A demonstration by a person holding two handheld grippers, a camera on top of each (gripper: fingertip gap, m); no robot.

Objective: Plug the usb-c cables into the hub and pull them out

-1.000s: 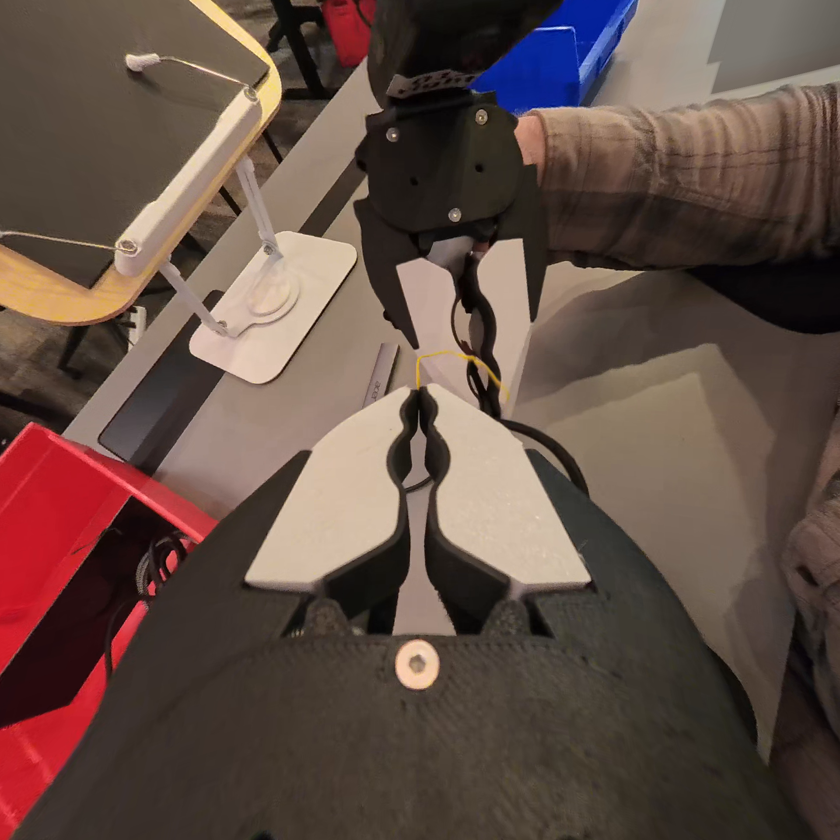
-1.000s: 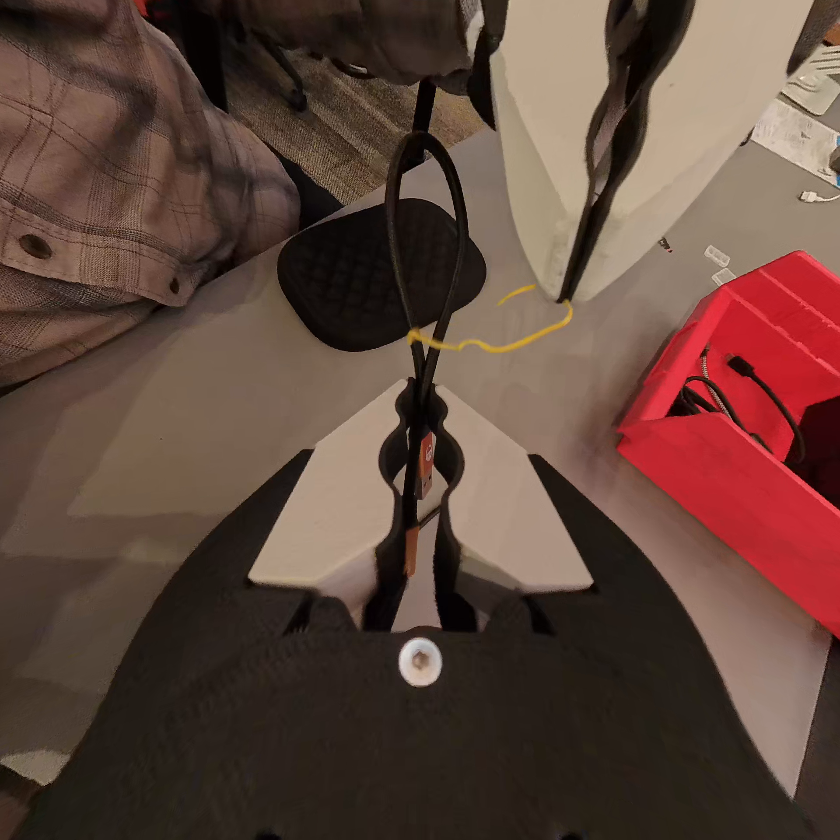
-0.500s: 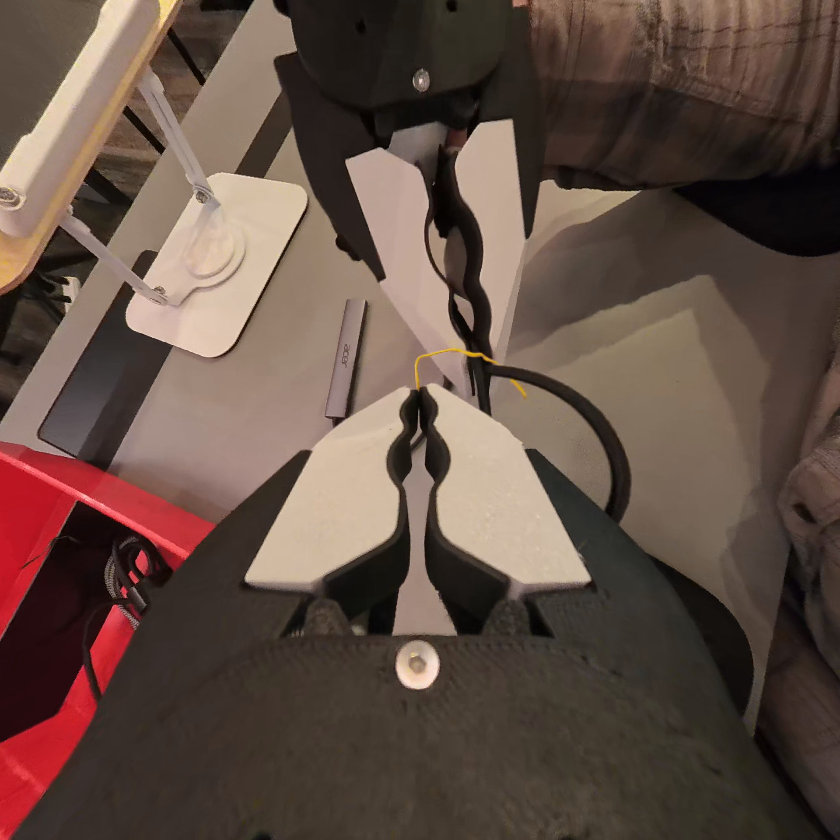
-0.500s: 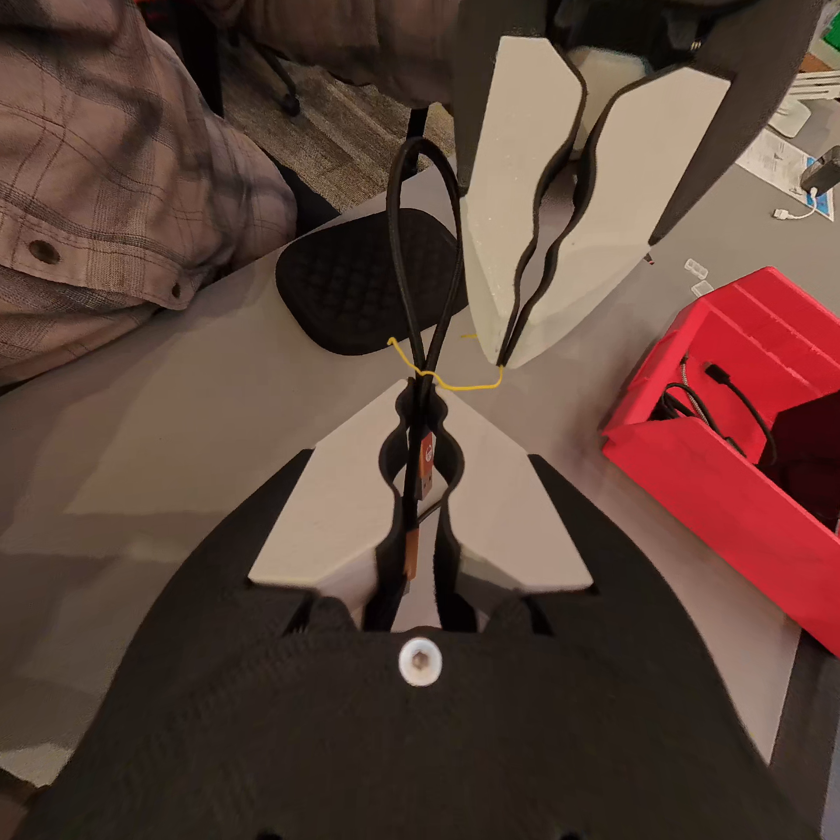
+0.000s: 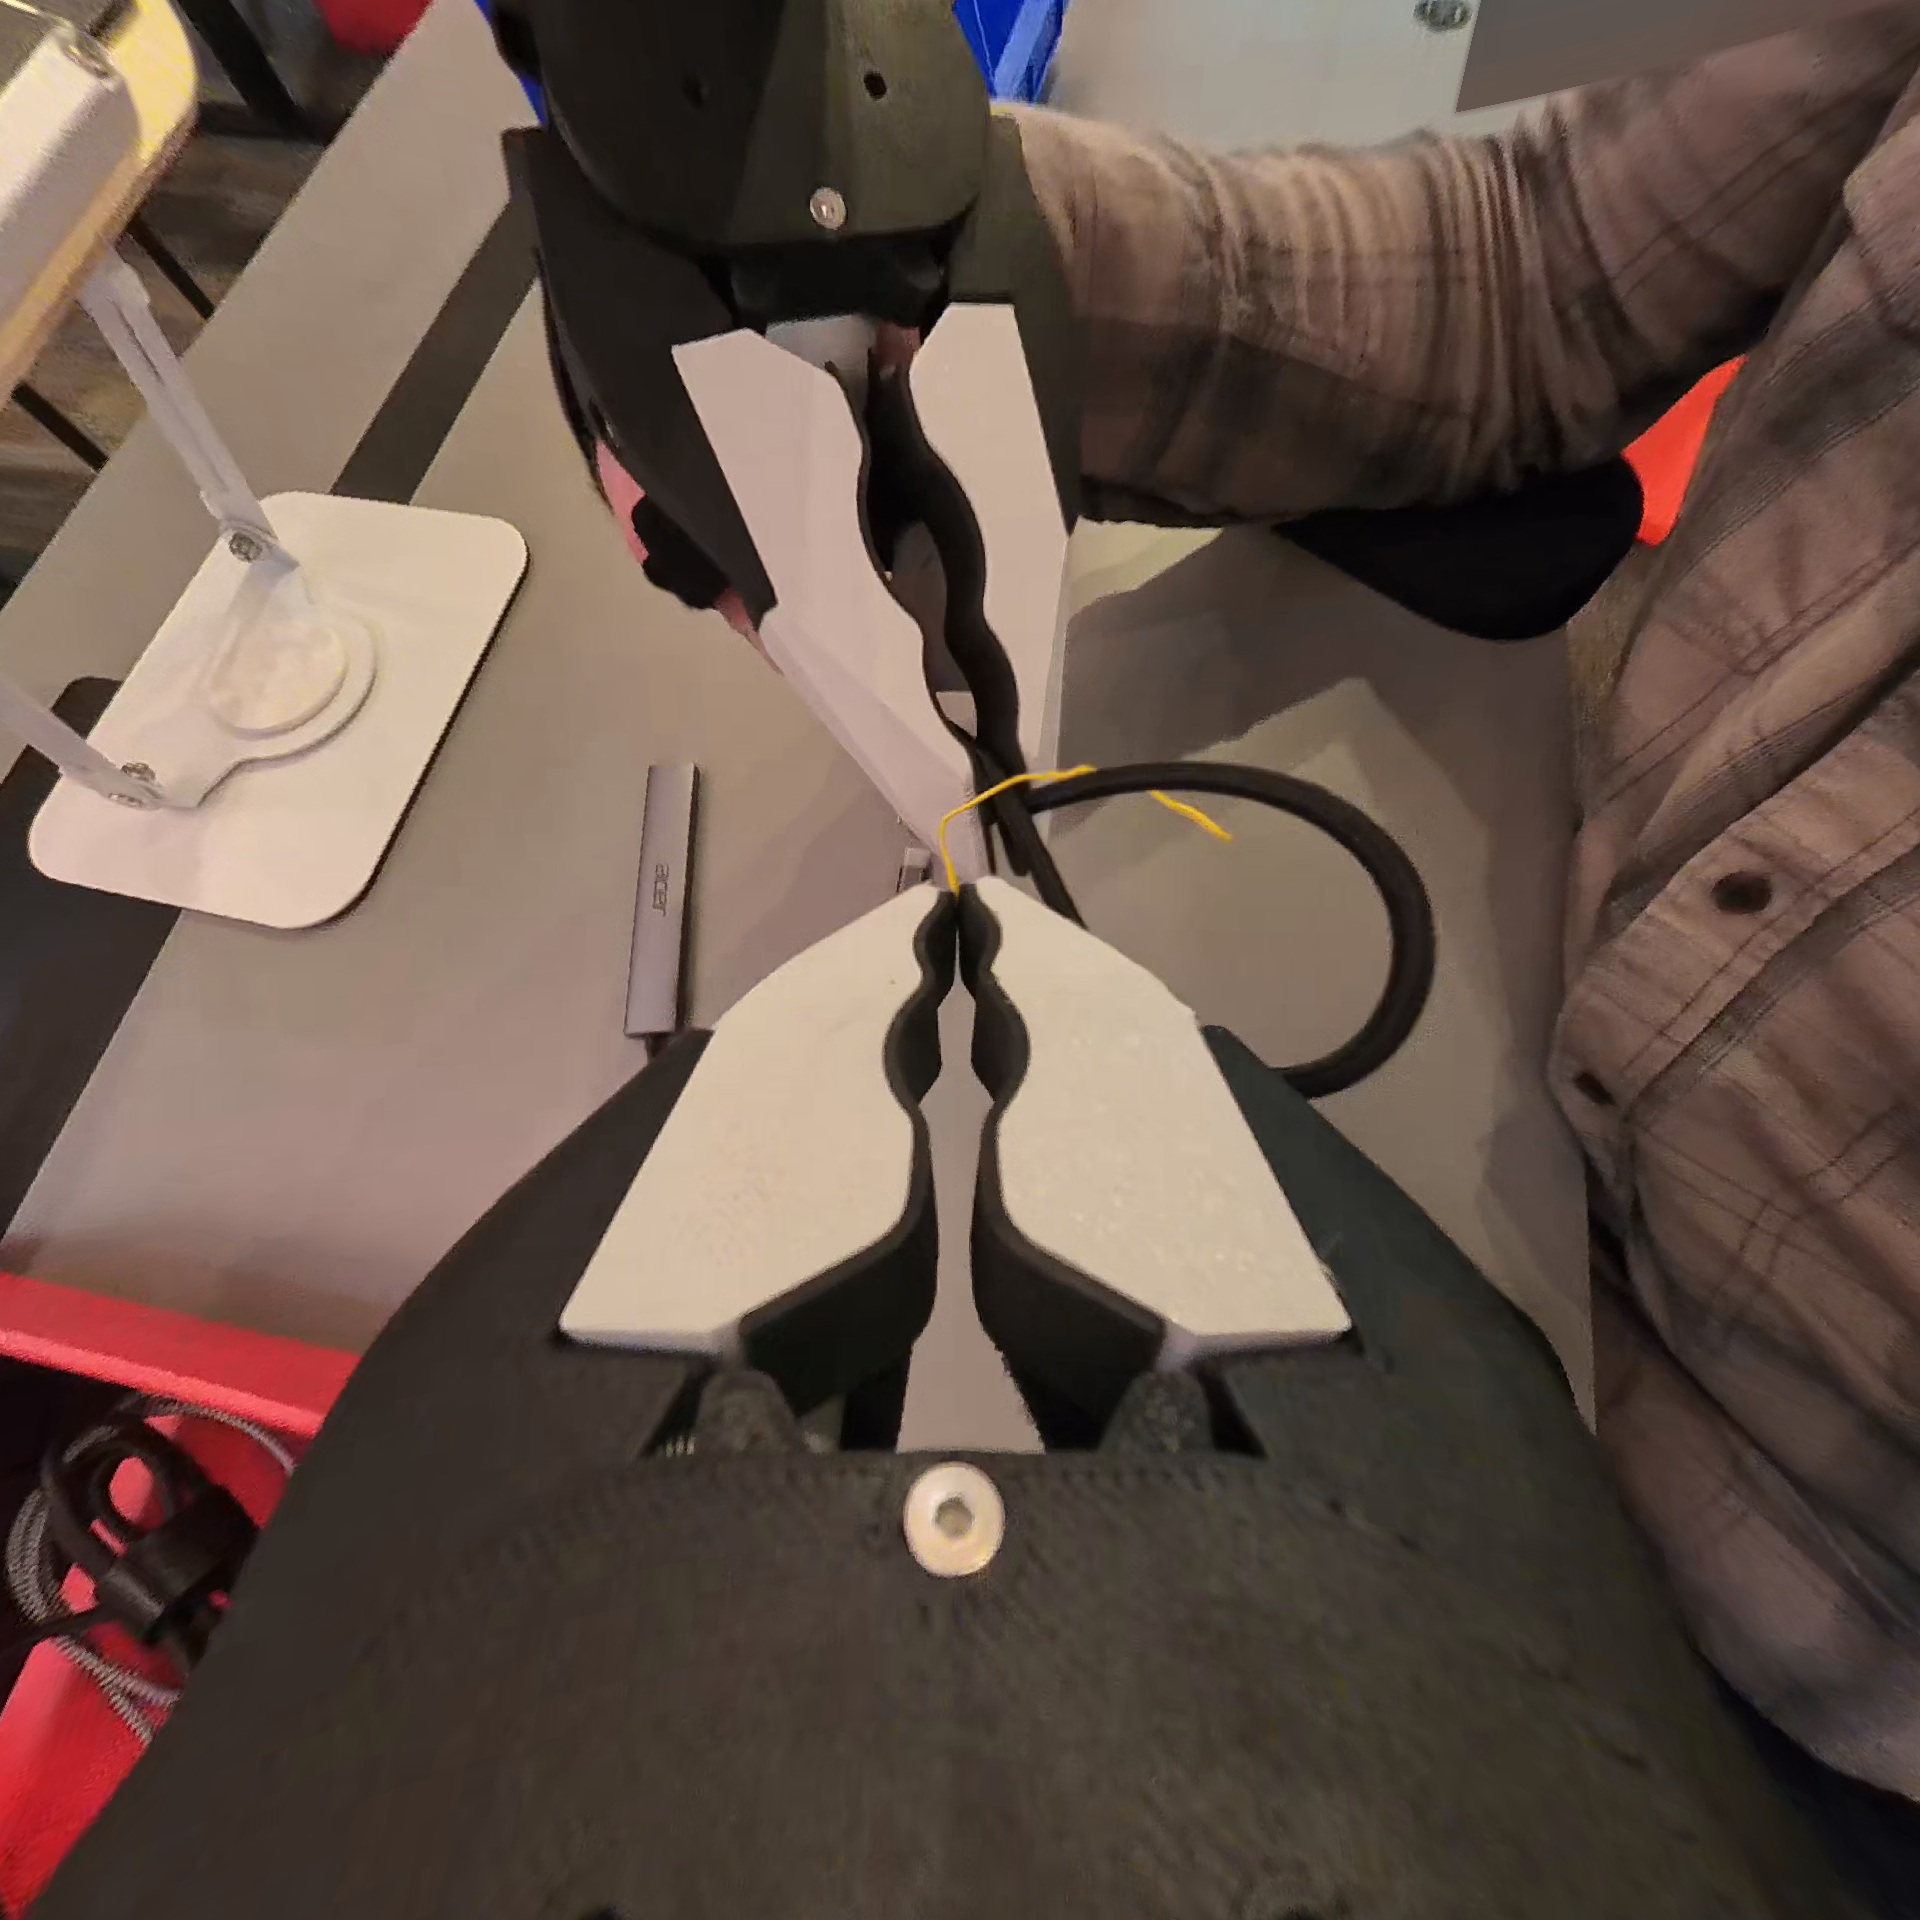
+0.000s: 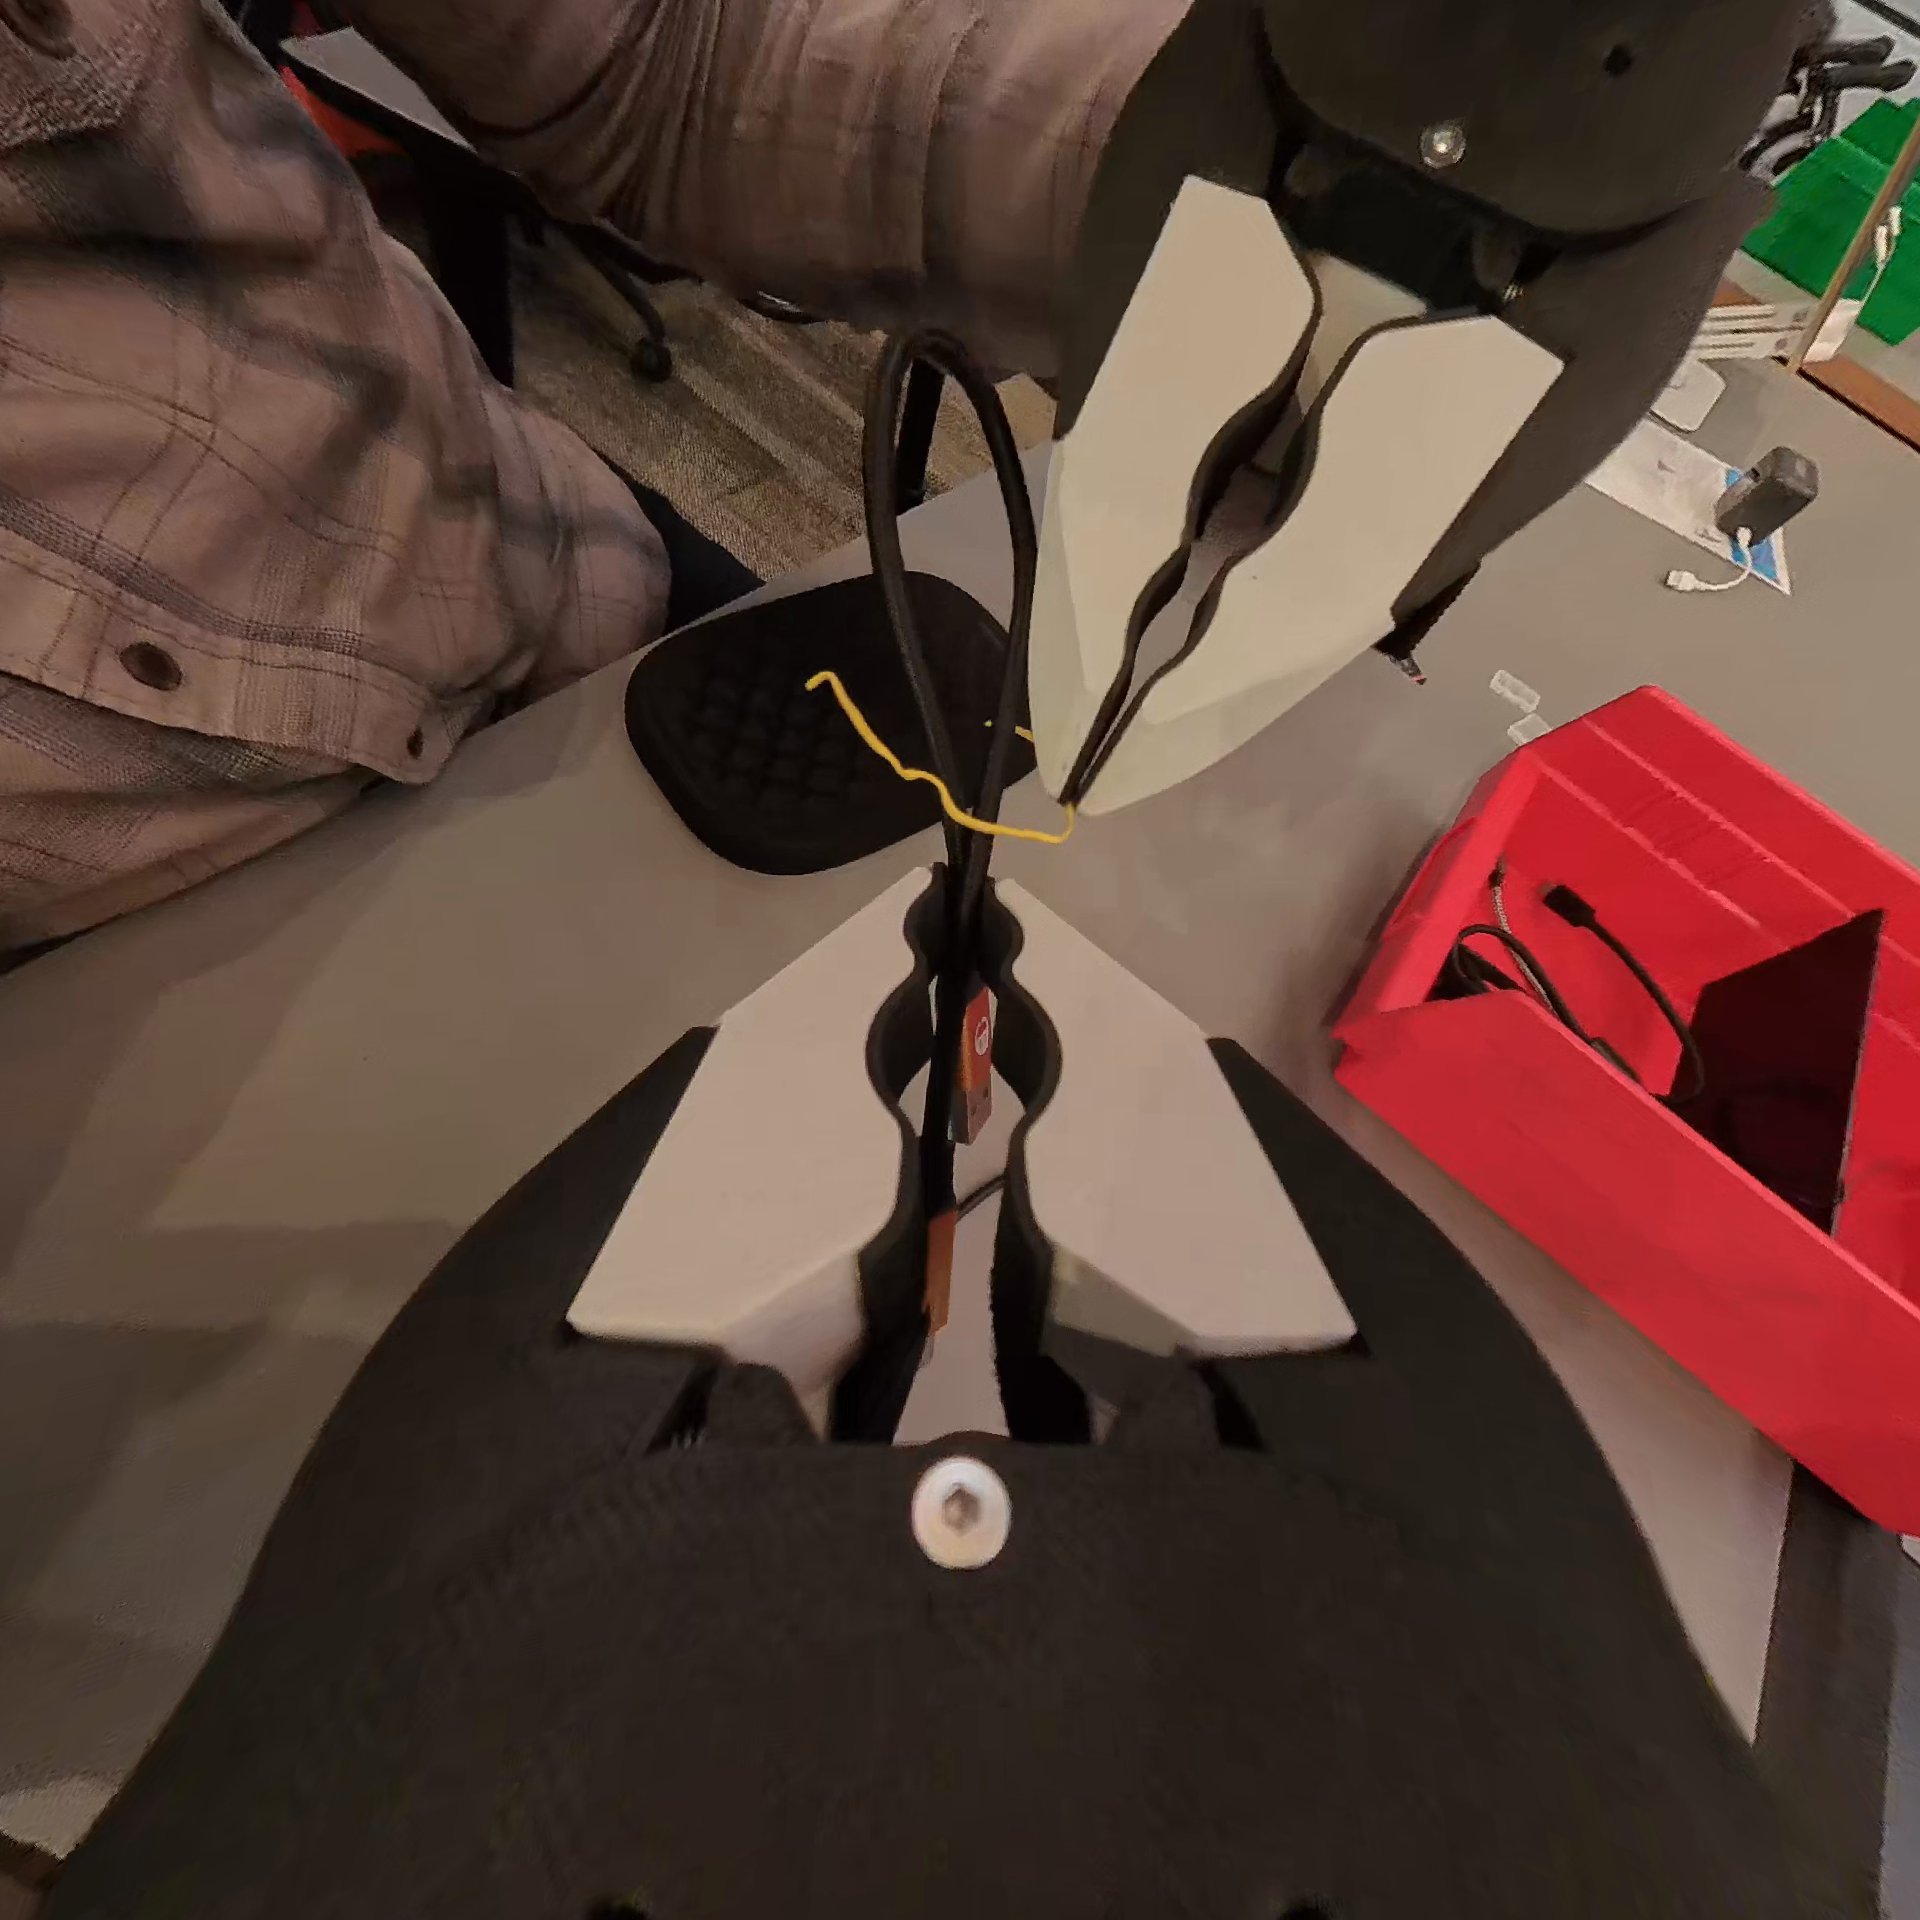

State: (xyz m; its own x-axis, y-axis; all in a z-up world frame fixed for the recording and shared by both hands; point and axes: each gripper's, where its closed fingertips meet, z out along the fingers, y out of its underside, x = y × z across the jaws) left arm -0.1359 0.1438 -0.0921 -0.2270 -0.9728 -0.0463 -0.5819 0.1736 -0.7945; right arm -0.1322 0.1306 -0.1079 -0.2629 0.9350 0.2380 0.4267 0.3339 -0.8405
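My right gripper [image 6: 961, 883] is shut on a folded black USB cable [image 6: 1023, 520] with red plugs [image 6: 977, 1070] lying between its fingers. A thin yellow twist tie [image 6: 904, 774] is wound around the cable just past the fingertips. My left gripper [image 5: 956, 896] is shut on one end of that tie [image 5: 997, 795]. The two grippers meet tip to tip above the table, and each shows in the other's view: the right one in the left wrist view [image 5: 987, 831], the left one in the right wrist view [image 6: 1070, 800]. The cable loop [image 5: 1351, 862] hangs to the right. The slim grey hub [image 5: 660, 904] lies on the grey table, left of the grippers.
A red bin [image 6: 1621, 1174] with more cables stands beside the hub area, also showing in the left wrist view [image 5: 156, 1340]. A white lamp base [image 5: 281, 717] stands left of the hub. A black chair armrest [image 6: 790, 748] and a person's plaid sleeves are at the table edge. The slim grey hub [image 5: 660, 904] is about equally far from each gripper, around 20 centimeters.
The tie has loosened: its free end now sticks out farther from the cable. Both grippers have shifted while staying tip to tip, and the hub has come into fuller view.
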